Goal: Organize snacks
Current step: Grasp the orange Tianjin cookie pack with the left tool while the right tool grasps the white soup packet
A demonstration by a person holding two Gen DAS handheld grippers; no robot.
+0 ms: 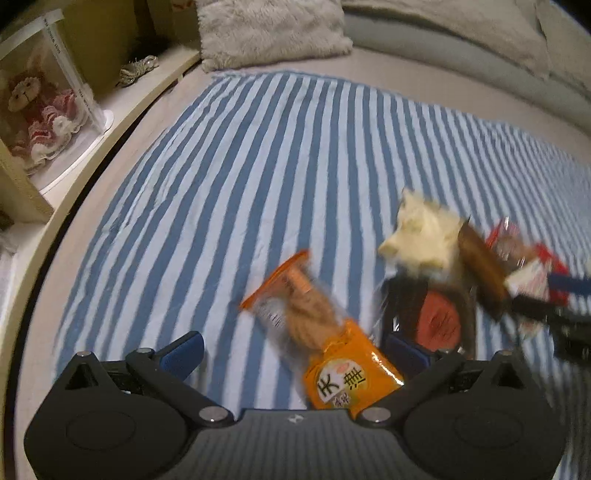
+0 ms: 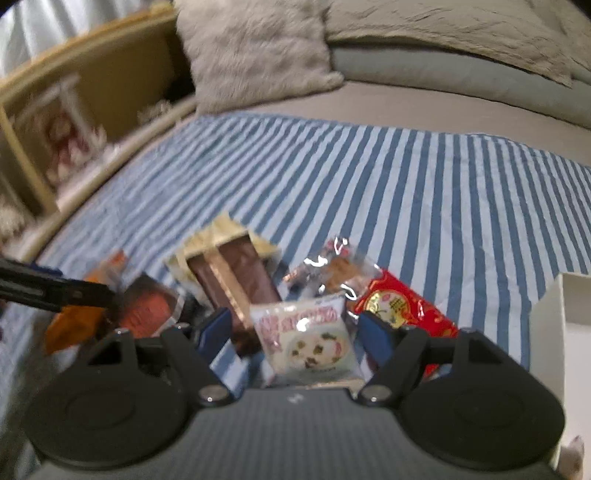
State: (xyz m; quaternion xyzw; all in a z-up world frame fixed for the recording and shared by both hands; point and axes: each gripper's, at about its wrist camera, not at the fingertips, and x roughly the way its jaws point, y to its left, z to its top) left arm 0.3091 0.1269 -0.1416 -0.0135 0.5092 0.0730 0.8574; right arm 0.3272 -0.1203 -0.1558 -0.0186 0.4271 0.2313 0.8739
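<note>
On the blue-striped cloth (image 1: 295,155) lies an orange rice-cracker packet (image 1: 343,373), between the wide-apart blue fingers of my left gripper (image 1: 293,350), which is open. A white cookie packet (image 2: 306,339) sits between the fingers of my right gripper (image 2: 295,336); a small gap shows on its left side, so it is open. Around it lie a brown bar on a cream wrapper (image 2: 236,280), a clear cookie packet (image 2: 340,273), a red packet (image 2: 402,310) and a dark packet with a red disc (image 2: 147,310). The left wrist view is blurred around this pile.
A white box (image 2: 569,295) stands at the right edge of the cloth. A fluffy grey pillow (image 1: 269,33) and a blanket (image 2: 461,37) lie at the back. On the left, a wooden shelf holds a doll in a clear case (image 1: 40,107).
</note>
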